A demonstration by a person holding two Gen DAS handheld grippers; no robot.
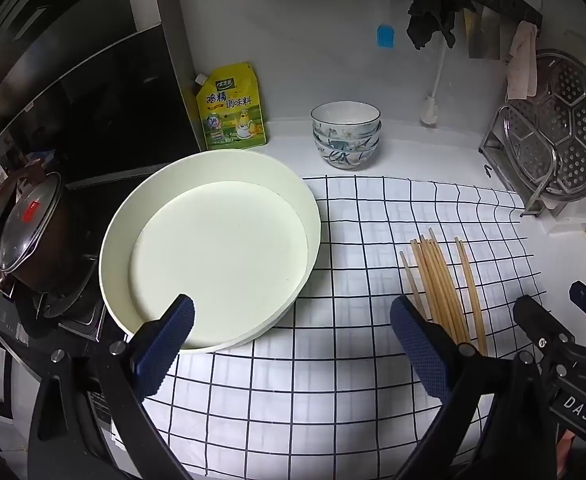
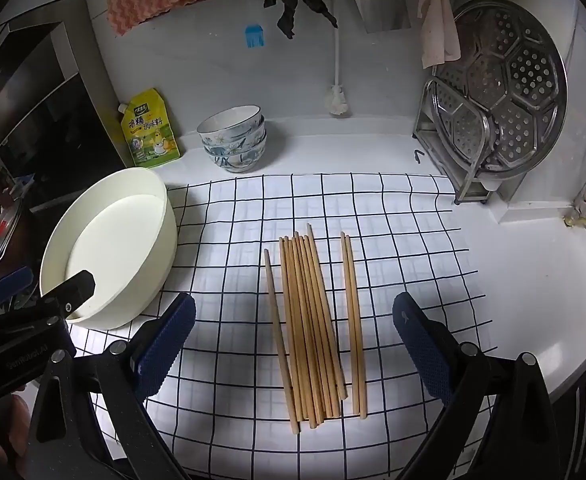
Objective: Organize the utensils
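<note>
Several wooden chopsticks (image 2: 311, 328) lie side by side on a white cloth with a dark grid (image 2: 233, 400): a single stick on the left, a bundle in the middle, a pair (image 2: 353, 320) on the right. My right gripper (image 2: 293, 340) hovers above them, open, with nothing between its fingers. My left gripper (image 1: 291, 344) is open too and empty, over the cloth between a round cream tray (image 1: 213, 256) and the chopsticks (image 1: 443, 288). The cream tray (image 2: 109, 248) sits empty at the cloth's left edge.
Stacked floral bowls (image 1: 345, 134) and a yellow seasoning pouch (image 1: 231, 108) stand at the back wall. A metal rack with a steamer plate (image 2: 501, 88) stands at the back right. A lidded pot (image 1: 29, 232) sits on the stove at the left. Cloths and brushes hang above.
</note>
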